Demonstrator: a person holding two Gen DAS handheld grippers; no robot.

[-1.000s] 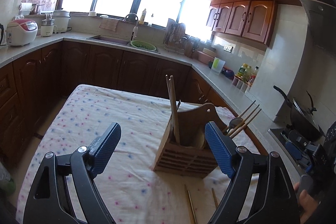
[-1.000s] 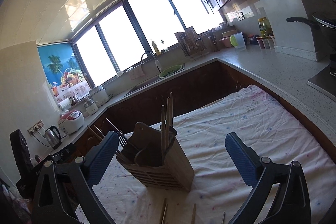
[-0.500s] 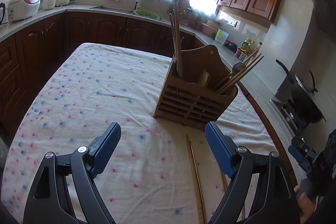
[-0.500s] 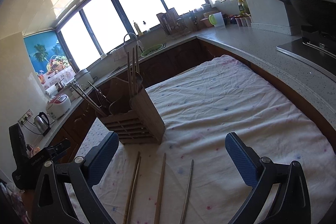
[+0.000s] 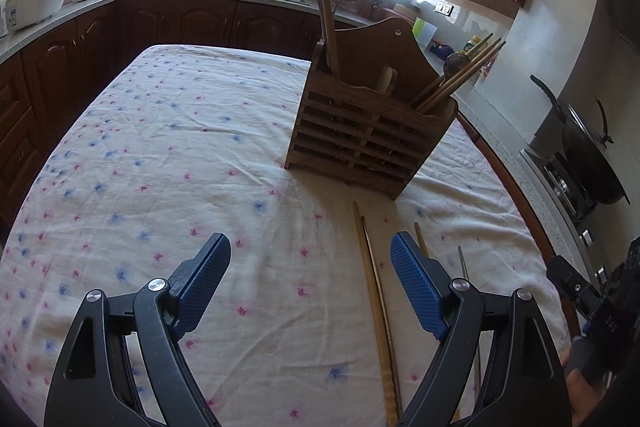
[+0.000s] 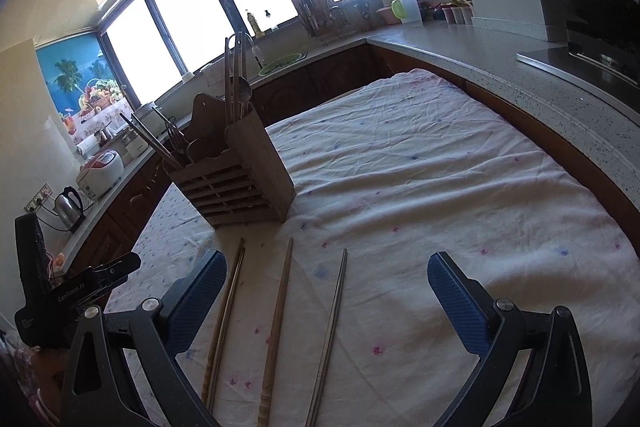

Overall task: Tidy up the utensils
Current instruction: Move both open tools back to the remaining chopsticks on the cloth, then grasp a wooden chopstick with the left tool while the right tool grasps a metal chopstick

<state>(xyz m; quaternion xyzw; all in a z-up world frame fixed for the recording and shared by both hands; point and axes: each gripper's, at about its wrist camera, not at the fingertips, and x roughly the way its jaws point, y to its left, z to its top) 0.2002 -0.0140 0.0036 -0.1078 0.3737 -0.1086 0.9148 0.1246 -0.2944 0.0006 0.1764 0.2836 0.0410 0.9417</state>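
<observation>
Left view, tool: left tool [image 5: 310, 277] spread wide, nothing in it, hovering over the cloth [image 5: 160, 155].
Left view, holder: wooden holder [image 5: 370, 131] upright on the desk ahead and to the right; sticks standing in its left slot, more leaning out of the right slot.
Left view, loose: chopstick pair [image 5: 376, 303] flat on the cloth, just inside the right finger [image 5: 416, 287]; another stick mostly hidden behind that finger; metal stick [image 5: 464, 263] only partly seen.
Left view, room: wide bare cloth to the left; right tool body at the right rim.
Right view, tool: right tool [image 6: 322, 295] also wide apart, empty.
Right view, loose: all shown clearly here, side by side in front of the holder [image 6: 236, 175]: pair [image 6: 226, 311] beside the left finger [image 6: 196, 299], wood stick [image 6: 278, 323], metal stick [image 6: 332, 323], each apart.
Right view, room: open cloth to the right up to the desk edge [image 6: 600, 167]; counter [image 6: 500, 47] beyond.
</observation>
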